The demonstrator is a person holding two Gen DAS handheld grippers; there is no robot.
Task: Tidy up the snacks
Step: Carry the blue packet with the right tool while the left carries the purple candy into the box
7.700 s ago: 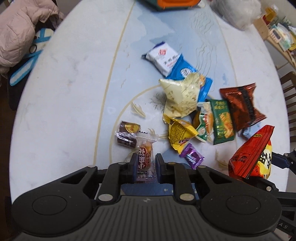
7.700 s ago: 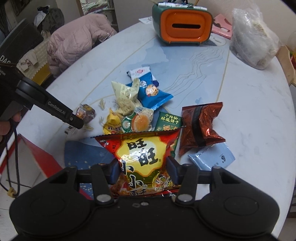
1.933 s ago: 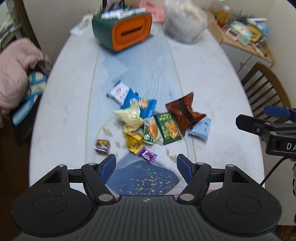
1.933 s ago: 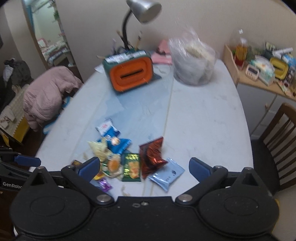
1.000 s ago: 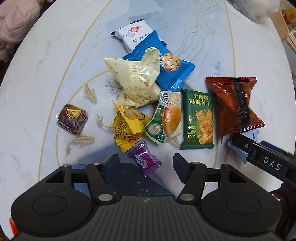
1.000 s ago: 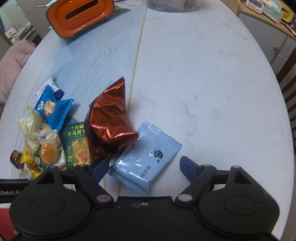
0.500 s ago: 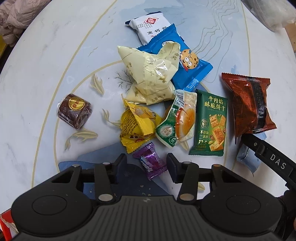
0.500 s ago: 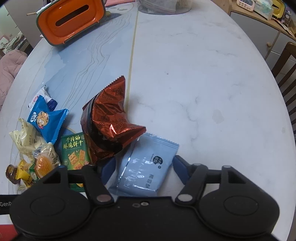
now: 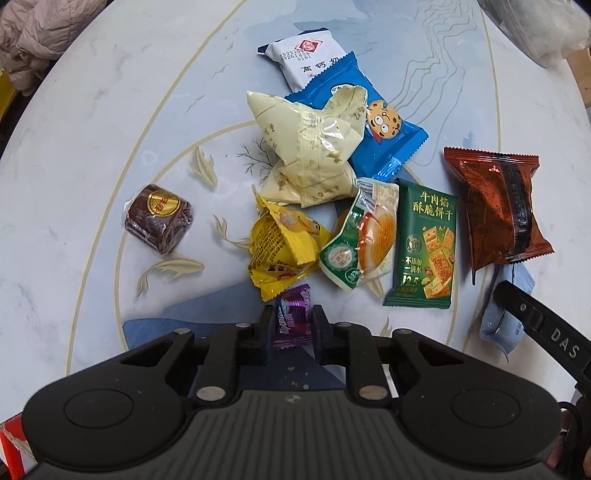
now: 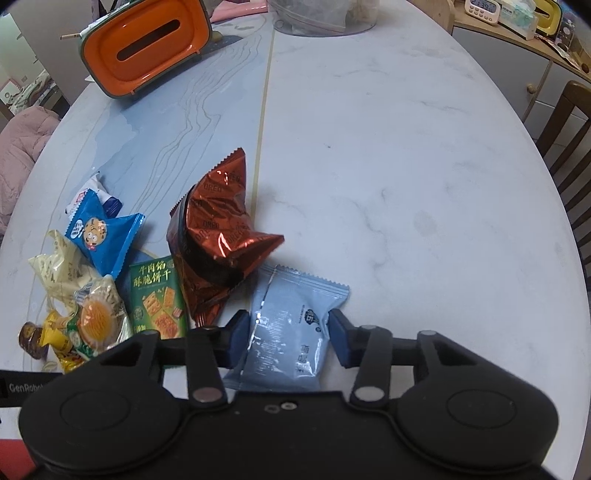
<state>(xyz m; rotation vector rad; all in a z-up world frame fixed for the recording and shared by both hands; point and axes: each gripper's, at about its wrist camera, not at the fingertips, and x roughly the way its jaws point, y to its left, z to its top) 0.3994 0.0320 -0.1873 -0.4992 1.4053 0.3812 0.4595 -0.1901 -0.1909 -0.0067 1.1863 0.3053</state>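
Observation:
Several snack packs lie in a heap on the marble table [image 9: 74,110]. My left gripper [image 9: 293,325] is shut on a small purple candy [image 9: 293,319] at the heap's near edge. My right gripper [image 10: 288,338] is closed on a pale blue packet [image 10: 291,325], its jaws touching both sides; the packet also shows in the left wrist view [image 9: 506,314]. Beside it lie a red-brown Oreo bag [image 10: 218,240] and a green cracker pack [image 10: 157,295]. The heap also holds a yellow wrapper [image 9: 280,247], a cream bag [image 9: 310,151], a blue tiger pack [image 9: 384,129] and a brown round cake [image 9: 159,218].
An orange and green tissue box [image 10: 147,44] stands at the table's far end, with a clear plastic bag [image 10: 325,14] beside it. A wooden chair [image 10: 569,122] is at the right edge. A pink jacket [image 9: 40,33] lies off the table's left side.
Both grippers came down to the table and closed: the left jaws narrowed onto the purple candy, the right jaws onto the pale blue packet.

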